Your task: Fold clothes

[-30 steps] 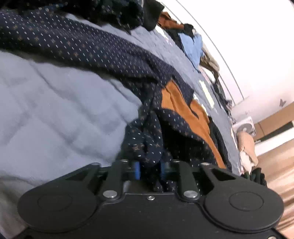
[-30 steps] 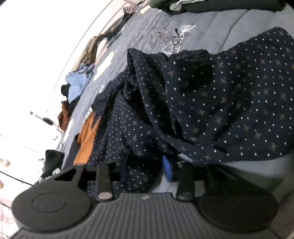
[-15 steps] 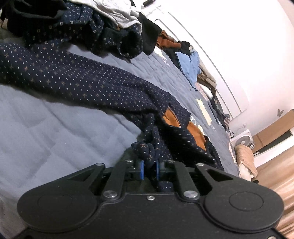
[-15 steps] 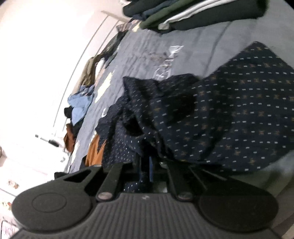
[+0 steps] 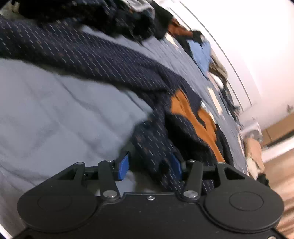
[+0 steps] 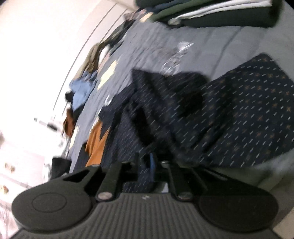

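Item: navy patterned garment, dotted with small white and tan marks and lined in orange, spread across a grey quilted bedcover. Left wrist view, left to right: bare quilt at near left; left gripper with its blue pads set wide apart; a bunched fold of the garment lying in the gap between them, close against the right-hand pad and clear of the left-hand one, so nothing is clamped; the rest of the cloth running far left in a long band; orange lining showing at right; a light blue garment and other loose clothes along the far edge by the wall. Right wrist view, left to right: white wall, the light blue garment, orange lining, then the right gripper with fingers drawn near together on a fold of the navy garment; motion blur leaves the firmness of the hold uncertain. Broad flat panel of the garment lies to the right; folded dark clothes stacked at far right.
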Demonstrator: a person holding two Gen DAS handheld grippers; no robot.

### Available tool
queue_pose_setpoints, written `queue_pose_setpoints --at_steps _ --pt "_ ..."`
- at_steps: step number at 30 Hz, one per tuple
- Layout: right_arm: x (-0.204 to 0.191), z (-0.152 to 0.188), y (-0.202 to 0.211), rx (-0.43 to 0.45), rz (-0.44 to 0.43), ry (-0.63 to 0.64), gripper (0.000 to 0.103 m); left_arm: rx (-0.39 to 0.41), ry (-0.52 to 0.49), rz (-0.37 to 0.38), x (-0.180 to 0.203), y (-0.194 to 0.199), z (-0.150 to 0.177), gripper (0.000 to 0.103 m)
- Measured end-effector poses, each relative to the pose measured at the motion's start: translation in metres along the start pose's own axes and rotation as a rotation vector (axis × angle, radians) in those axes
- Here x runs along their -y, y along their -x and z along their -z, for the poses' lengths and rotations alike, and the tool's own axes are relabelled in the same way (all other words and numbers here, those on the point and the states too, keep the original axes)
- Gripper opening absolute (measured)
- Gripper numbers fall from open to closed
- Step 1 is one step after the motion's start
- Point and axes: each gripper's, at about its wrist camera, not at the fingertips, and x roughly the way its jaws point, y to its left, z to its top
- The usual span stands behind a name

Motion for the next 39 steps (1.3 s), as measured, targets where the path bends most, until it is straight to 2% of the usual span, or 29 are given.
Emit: queue_pose_setpoints --at_steps 1,3,10,15,16,17,18,19,20,25,33,35,37,39 --pt "-0.002 0.001 0.000 -0.009 0.000 0.009 0.032 -0.015 -0.007 0.004 0.003 -0.002 0.003 0.048" --pt "-0.005 0.004 0.000 -0.028 -0.001 0.028 0.041 -0.014 -0.019 0.000 0.006 -0.007 0.008 0.049" --pt "-0.003 0.013 -0.019 -0.070 0.063 0.050 0.045 -0.002 0.006 0.004 0.005 -0.020 0.010 0.049" --pt "-0.003 0.015 -0.031 -0.032 0.031 0.035 0.045 -0.012 -0.016 0.014 0.011 -0.026 0.009 0.049" --pt "-0.002 0.015 -0.033 -0.025 0.021 0.029 0.044 -0.015 -0.025 0.014 0.012 -0.028 0.009 0.046" --pt "-0.001 0.015 -0.036 -0.021 0.013 0.020 0.042 -0.017 -0.037 0.008 0.012 -0.029 0.008 0.034" --pt "-0.001 0.014 -0.039 -0.022 0.012 0.016 0.030 -0.020 -0.047 0.002 0.013 -0.030 0.008 0.022" --pt "0.000 0.013 -0.042 -0.021 0.011 0.012 0.012 -0.021 -0.046 0.000 0.011 -0.029 0.006 0.012" --pt "0.002 0.013 -0.043 -0.019 0.010 0.003 0.011 -0.020 -0.044 -0.003 0.010 -0.028 0.005 0.010" --pt "0.006 0.007 -0.035 0.044 0.025 -0.018 0.008 0.073 0.006 -0.008 -0.002 0.002 -0.012 0.008" --pt "0.007 -0.002 -0.024 0.096 0.022 -0.045 0.007 0.099 0.028 -0.018 -0.007 0.018 -0.020 0.007" --pt "0.010 -0.005 -0.025 0.089 0.019 -0.055 0.007 0.090 0.029 0.004 -0.008 0.016 -0.021 0.008" --pt "0.010 -0.004 -0.028 0.072 0.022 -0.050 0.007 0.028 0.027 0.029 -0.007 0.006 -0.018 0.011" --pt "0.009 -0.001 -0.032 0.049 0.029 -0.037 0.010 0.010 0.014 0.011 -0.005 0.000 -0.013 0.016"
